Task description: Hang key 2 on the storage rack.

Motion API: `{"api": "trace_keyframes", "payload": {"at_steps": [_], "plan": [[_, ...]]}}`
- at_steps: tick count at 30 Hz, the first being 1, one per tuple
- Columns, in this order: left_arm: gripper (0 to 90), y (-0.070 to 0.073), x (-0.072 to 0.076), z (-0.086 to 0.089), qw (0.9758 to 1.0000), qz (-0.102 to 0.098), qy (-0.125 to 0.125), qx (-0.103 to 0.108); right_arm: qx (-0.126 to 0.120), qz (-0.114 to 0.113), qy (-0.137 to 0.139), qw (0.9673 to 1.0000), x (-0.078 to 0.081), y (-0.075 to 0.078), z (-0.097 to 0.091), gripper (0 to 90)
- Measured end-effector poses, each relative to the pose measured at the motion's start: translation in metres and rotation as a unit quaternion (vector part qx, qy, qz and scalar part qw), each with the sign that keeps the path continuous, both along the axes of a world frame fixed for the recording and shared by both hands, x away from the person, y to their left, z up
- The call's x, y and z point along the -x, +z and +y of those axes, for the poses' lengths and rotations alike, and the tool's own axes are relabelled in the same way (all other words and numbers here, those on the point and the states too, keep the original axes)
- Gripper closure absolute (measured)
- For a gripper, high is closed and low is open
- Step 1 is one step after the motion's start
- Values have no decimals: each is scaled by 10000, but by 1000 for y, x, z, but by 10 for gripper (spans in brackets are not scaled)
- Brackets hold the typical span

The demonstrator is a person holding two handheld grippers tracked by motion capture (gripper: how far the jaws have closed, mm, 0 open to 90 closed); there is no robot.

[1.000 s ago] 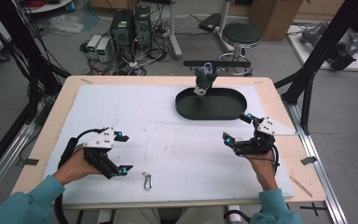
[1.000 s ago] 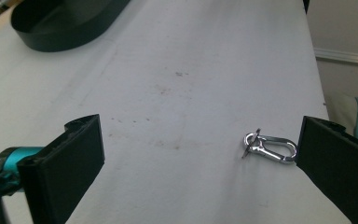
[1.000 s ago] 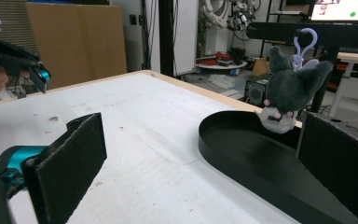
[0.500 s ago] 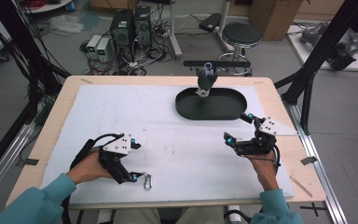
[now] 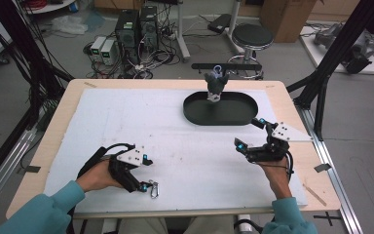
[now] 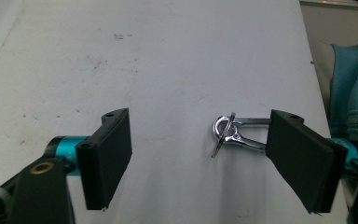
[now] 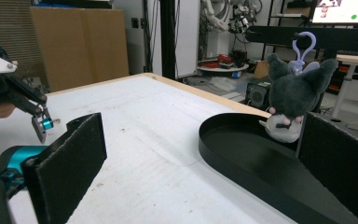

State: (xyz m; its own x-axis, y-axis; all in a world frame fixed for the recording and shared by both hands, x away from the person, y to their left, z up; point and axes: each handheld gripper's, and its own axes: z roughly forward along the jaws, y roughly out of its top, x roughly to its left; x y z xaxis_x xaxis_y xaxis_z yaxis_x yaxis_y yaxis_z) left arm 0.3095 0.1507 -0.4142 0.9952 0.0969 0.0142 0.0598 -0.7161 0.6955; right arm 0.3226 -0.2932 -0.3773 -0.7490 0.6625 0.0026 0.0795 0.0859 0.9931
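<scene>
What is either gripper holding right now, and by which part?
Nothing. The left gripper has been closing around the small silver metal clasp, not yet clamped; the right gripper is open.

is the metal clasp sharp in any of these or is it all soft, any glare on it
Left gripper view: the metal clasp is fairly sharp, with bright glints on its ring, while the left gripper jaws look slightly soft. High view: the clasp is a tiny, soft speck on evenly lit white table cover.

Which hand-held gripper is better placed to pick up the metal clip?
Left. The left hand-held gripper already has the metal clip between its jaws, which have just been closing. The right hand-held gripper sits across the table near the black tray.
</scene>
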Motion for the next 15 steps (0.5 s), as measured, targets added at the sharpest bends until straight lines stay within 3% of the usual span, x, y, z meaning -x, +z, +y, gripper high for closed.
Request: {"api": "trace_keyframes", "payload": {"at_steps": [10,15], "plan": [[474,-4,2,-5,9995,84,-236,-165,22,10,12,10000,0,0,1,7],[525,-6,1,-6,9993,99,-287,-219,22,-1,25,10000,0,0,1,7]]}}
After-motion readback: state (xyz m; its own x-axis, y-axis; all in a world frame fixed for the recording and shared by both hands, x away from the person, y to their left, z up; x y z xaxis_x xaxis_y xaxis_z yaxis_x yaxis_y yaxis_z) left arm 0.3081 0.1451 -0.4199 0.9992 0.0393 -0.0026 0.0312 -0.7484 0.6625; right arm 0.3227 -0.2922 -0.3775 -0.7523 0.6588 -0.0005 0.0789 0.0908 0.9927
